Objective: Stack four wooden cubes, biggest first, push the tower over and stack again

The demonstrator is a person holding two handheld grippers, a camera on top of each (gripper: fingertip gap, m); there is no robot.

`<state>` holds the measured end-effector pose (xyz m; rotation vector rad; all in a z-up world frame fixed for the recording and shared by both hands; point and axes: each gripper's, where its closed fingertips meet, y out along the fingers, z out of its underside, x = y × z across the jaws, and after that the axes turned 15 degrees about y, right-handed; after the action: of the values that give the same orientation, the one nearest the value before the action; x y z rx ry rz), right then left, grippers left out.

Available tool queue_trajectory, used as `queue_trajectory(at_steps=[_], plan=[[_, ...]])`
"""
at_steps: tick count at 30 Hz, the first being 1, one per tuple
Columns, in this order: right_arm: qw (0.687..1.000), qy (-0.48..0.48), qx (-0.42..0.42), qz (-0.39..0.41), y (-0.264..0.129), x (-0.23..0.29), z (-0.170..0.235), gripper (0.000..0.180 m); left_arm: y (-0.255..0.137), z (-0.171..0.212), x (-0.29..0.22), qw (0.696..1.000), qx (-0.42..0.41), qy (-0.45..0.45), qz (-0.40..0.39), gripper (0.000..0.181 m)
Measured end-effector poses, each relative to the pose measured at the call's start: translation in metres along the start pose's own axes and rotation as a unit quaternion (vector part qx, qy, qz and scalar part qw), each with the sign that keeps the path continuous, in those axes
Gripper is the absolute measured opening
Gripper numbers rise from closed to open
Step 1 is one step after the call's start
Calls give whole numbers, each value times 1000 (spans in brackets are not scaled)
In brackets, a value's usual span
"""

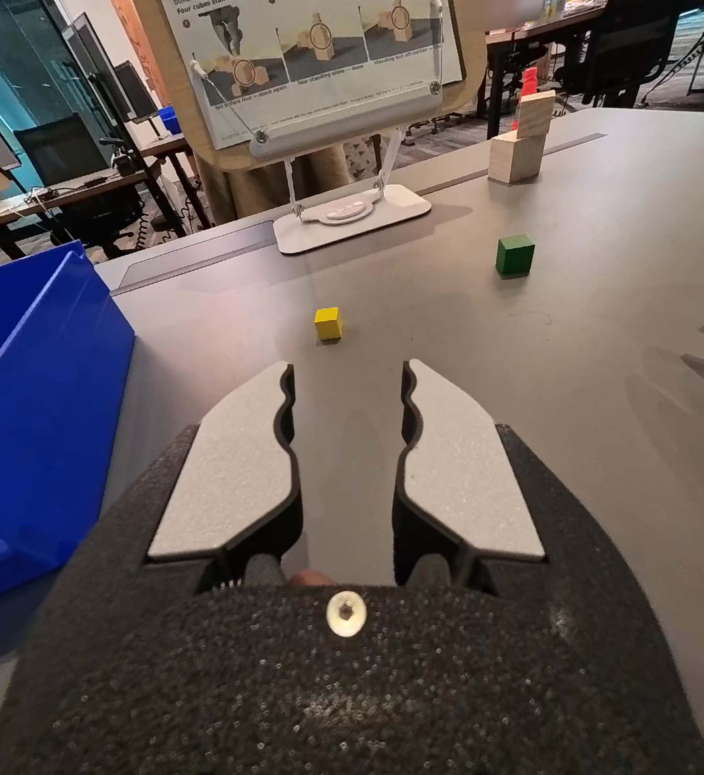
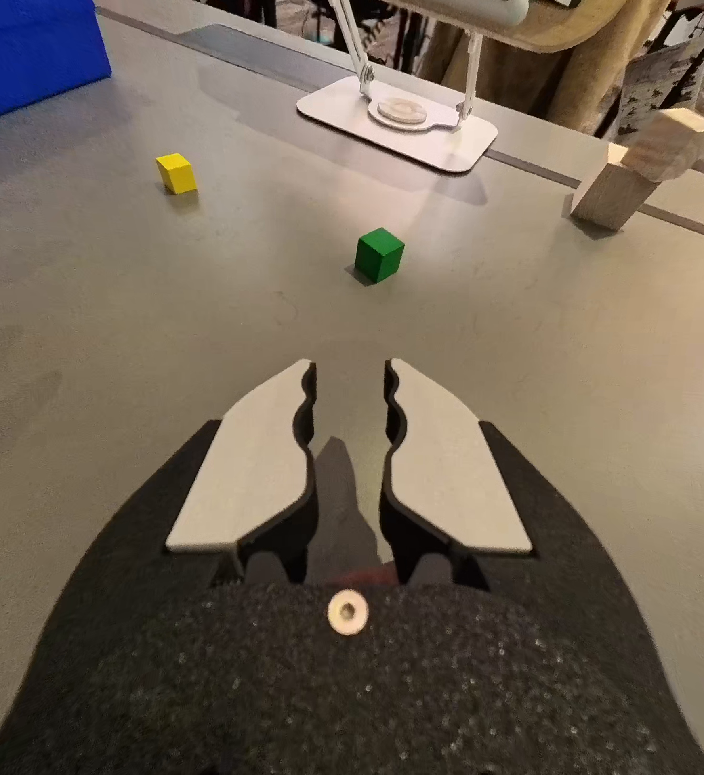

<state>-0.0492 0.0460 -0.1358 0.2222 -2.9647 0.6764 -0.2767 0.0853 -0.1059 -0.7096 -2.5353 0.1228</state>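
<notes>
both the left gripper [image 1: 348, 369] and the right gripper [image 2: 350, 365] were held with fingers apart, empty. near the table's [image 1: 593, 419] far edge two plain cubes [image 1: 518, 155] were stacked; the green cube [image 2: 379, 255] and yellow cube [image 2: 177, 173] were set mid-table, well apart.

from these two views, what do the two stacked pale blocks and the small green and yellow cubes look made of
Two stacked pale blocks: bare, unfinished-looking wood, with visible grain lines and a matte surface. Small green cube and small yellow cube: solid opaque colour with no grain showing, so probably painted wood, though plastic cannot be ruled out by look alone.
</notes>
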Motion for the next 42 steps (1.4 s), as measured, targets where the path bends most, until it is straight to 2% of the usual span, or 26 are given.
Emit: queue_trajectory(at_steps=[3,6,9,11,14,18,25,30,31,32,34,36,42], plan=[[1000,-5,-15,-8,-3,-13,-26,32,0,0,-1,1000,-1,5,2,48],[999,3,-34,13,-3,-51,-88,43,-1,-1,-3,1000,-5,5,7,48],[999,20,-28,32,25,-100,-140,48,1,0,-5,1000,0,7,15,49],[998,26,2,58,59,-137,-154,52,2,1,-6,1000,3,6,22,49],[994,54,45,79,112,-181,-155,54,3,1,-8,999,4,1,33,49],[990,68,59,109,170,-217,-151,58,3,1,-11,999,5,4,42,49],[986,84,47,134,223,-250,-153,54,1,-3,-18,998,-5,45,38,49],[991,52,16,124,225,-251,-156,43,2,-2,-18,998,-3,33,49,49],[991,40,2,124,219,-250,-159,13,2,-2,-18,998,-2,27,51,49],[993,30,-17,110,212,-244,-163,0,2,-1,-17,998,-2,21,54,49],[995,21,-22,99,201,-235,-163,0,2,-1,-16,998,-2,10,58,49],[995,14,10,101,195,-230,-152,2,2,-1,-15,998,-2,4,59,49],[995,-3,38,95,192,-221,-145,24,3,0,-17,998,2,20,54,49]])
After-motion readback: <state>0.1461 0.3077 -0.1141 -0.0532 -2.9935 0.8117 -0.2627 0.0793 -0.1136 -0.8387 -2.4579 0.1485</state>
